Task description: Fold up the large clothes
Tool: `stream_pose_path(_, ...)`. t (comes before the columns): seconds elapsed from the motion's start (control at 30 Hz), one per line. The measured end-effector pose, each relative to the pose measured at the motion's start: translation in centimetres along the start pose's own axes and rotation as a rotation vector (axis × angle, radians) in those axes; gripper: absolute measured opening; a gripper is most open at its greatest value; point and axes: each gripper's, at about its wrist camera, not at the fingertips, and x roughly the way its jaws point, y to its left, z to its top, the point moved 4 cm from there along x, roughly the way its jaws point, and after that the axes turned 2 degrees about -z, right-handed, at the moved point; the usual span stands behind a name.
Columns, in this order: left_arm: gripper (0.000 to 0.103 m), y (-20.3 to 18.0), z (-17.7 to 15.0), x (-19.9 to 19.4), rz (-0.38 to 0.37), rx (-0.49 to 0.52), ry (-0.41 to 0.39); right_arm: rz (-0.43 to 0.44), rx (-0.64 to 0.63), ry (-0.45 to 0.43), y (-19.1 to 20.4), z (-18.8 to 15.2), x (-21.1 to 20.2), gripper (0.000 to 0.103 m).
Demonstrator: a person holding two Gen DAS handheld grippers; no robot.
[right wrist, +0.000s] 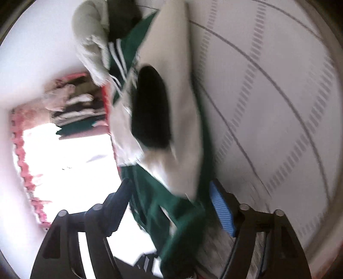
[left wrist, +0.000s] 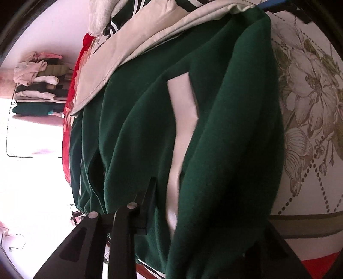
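A large dark green garment [left wrist: 225,107] with pale beige panels fills the left wrist view, draped over the bed. My left gripper [left wrist: 182,193] is at its lower edge and has a thick green fold bunched between the jaws. Its left finger [left wrist: 150,197] presses the cloth, and the fold hides the right finger. In the blurred right wrist view the same garment [right wrist: 182,216] hangs down between the fingers of my right gripper [right wrist: 171,206]. That gripper is open, and its blue pad [right wrist: 221,212] stands just off the cloth. A beige panel with a black oval patch [right wrist: 150,107] lies further up.
A pile of folded clothes [left wrist: 38,85] [right wrist: 75,107] sits at the far left. The bed has a floral sheet [left wrist: 310,96] with a dotted diamond pattern [right wrist: 278,96]. A red cloth [left wrist: 70,107] edges the bed, and a white fluffy garment [left wrist: 100,17] lies at the top.
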Motion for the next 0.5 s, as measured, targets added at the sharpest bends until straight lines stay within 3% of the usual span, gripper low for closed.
stream_pose_path(0.1,0.029,0.7,0.4,-0.1,-0.011,-0.003,0.008,-0.024,-0.01,-0.039,0.1,2.2,1.5,0.085)
stream_pose_path(0.23,0.029,1.7,0.8,-0.2,-0.027,-0.015,0.016,0.057,0.065,0.008,0.0,4.8,4.2,0.085)
stream_pose_path(0.3,0.029,2.2,1.0,-0.4,-0.032,-0.016,0.017,0.096,0.121,0.02,0.2,6.0,4.9,0.074)
stream_pose_path(0.37,0.029,2.7,1.0,-0.6,-0.042,-0.017,0.017,0.085,0.132,0.01,0.7,6.6,5.4,0.037)
stream_pose_path(0.4,0.029,2.9,1.1,-0.8,-0.043,-0.014,0.014,0.076,0.129,0.008,1.0,6.7,5.6,0.028)
stream_pose_path(0.5,0.029,3.7,0.9,-1.5,-0.066,-0.027,0.005,0.024,0.091,-0.004,2.9,6.6,4.7,0.019)
